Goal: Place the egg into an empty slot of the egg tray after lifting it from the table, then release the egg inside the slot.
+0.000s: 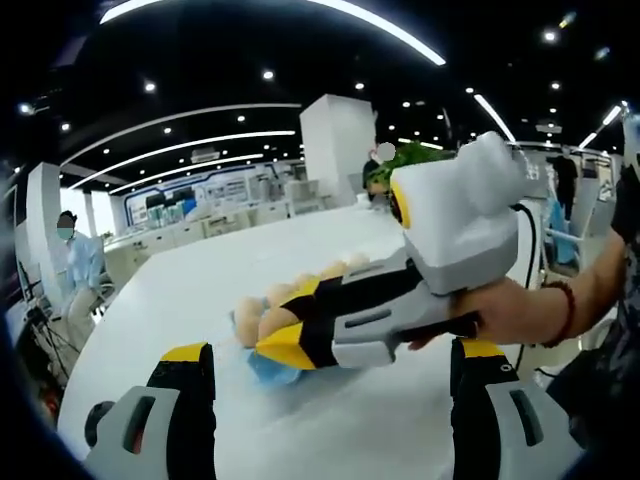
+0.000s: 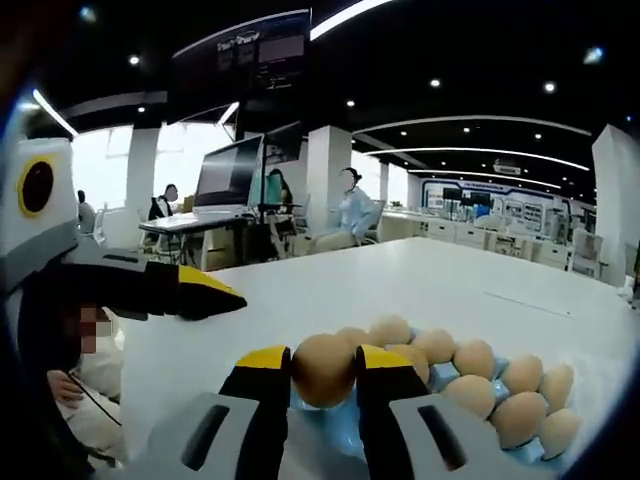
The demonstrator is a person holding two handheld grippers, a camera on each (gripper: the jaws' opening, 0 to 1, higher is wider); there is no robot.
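**Egg pinched over the tray on the white table**

The broad white table [image 2: 420, 280] spreads under both grippers, with an office hall of desks, monitors and seated people behind it.

On it lies the pale blue egg tray [image 2: 470, 375], most of its slots holding light brown eggs; in the left gripper view the tray [image 1: 272, 370] peeks out from under the other tool, with a few eggs visible beyond it.

The right gripper [image 2: 323, 375], grey-bodied with black jaws and yellow tips, has its jaws pinching a single brown egg [image 2: 322, 368] between them, just above the near edge of the tray; whether the egg touches a slot cannot be told. In the left gripper view the same right gripper [image 1: 285, 335] reaches in from the right, held by a person's hand [image 1: 510, 310] wearing a dark bead bracelet.

The left gripper [image 1: 325, 380] hangs near the tray with its yellow-tipped jaws spread wide, nothing between them. In the right gripper view it [image 2: 215, 295] enters from the left, beside the tray and apart from the egg.
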